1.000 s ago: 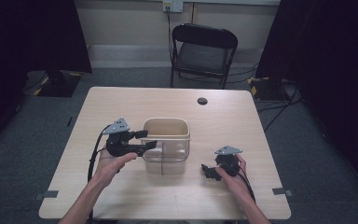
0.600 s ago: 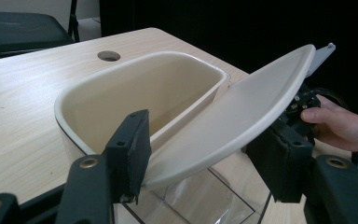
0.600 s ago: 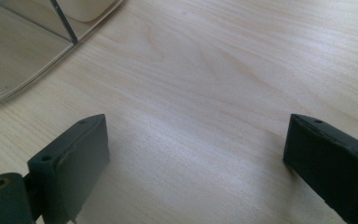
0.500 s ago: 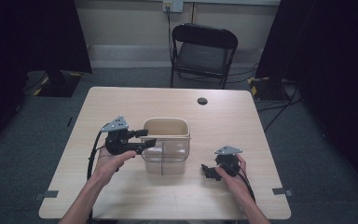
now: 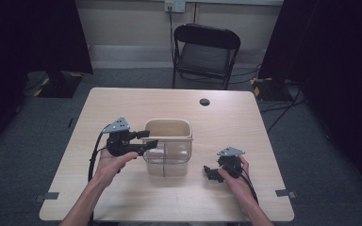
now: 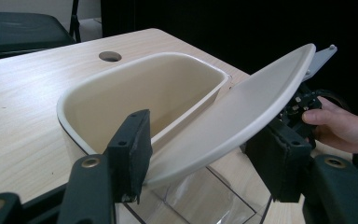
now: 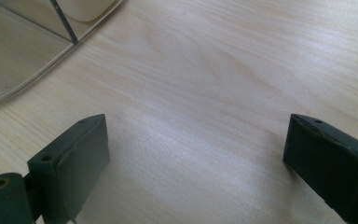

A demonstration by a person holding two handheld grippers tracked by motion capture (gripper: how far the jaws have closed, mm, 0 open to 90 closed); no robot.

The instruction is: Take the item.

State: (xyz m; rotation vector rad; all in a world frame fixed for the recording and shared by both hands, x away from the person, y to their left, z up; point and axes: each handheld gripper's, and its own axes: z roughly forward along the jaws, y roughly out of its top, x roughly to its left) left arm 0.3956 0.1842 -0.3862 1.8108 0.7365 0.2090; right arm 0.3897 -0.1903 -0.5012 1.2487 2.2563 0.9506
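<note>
Left gripper (image 6: pixel 191 158) jaws on bin lid (image 6: pixel 233 116) (tilted up)

Two black grippers are seen, left gripper (image 5: pixel 143 140) and right gripper (image 5: pixel 210 172), each topped by a grey three-cornered plate, with black cables trailing.

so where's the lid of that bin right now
The cream lid is tilted up over the bin at the table's middle, clamped between the jaws of the left gripper; the left gripper view shows it best.
</note>
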